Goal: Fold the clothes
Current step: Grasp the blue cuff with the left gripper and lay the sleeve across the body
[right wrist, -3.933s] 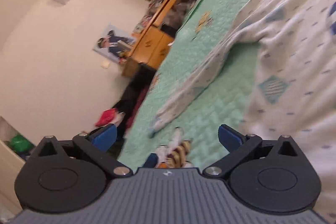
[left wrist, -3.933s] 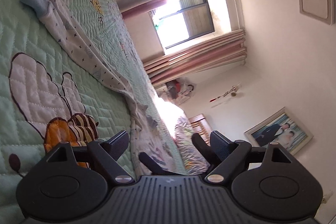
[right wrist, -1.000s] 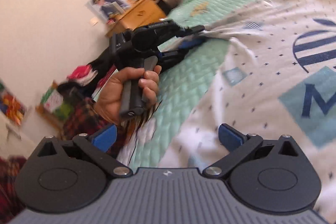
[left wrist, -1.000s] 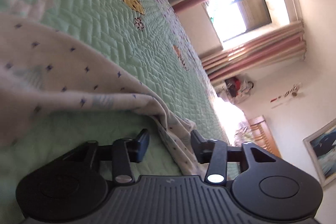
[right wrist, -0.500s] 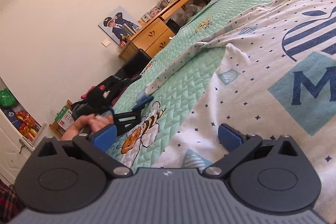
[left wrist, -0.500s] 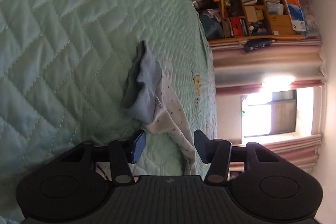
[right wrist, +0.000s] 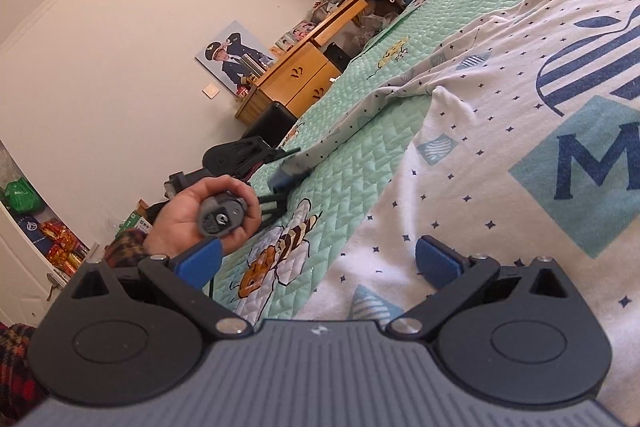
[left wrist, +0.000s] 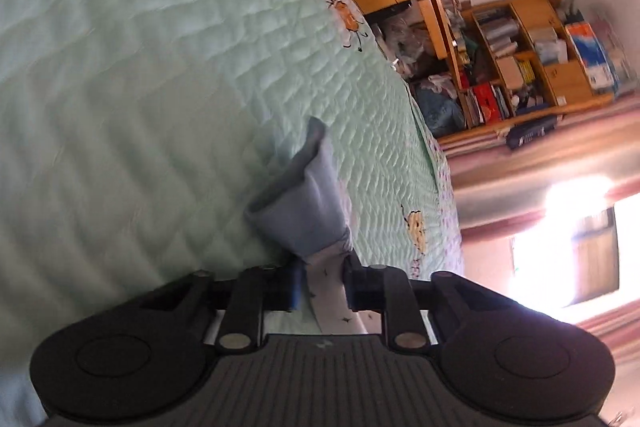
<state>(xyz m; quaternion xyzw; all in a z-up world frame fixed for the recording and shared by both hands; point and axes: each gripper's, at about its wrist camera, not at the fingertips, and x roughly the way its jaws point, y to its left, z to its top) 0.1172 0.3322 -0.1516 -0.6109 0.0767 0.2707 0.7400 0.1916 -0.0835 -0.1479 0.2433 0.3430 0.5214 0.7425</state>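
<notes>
A white long-sleeved top with small navy stars and a blue printed front lies flat on the green quilted bedspread. Its left sleeve stretches toward the bed's edge and ends in a blue-grey cuff. My left gripper is shut on the sleeve just behind that cuff. The right wrist view shows the same gripper held by a hand at the bed's edge. My right gripper hovers open over the top's lower part, nothing between its fingers.
A bee appliqué sits on the bedspread between the sleeve and the hem. Beyond the bed stand a wooden drawer unit and crowded bookshelves. A bright window lies past the bed's far side.
My left gripper has gone from open at the shirt's side to the sleeve end and has shut on it behind the cuff. The right gripper has stayed open over the hem.
</notes>
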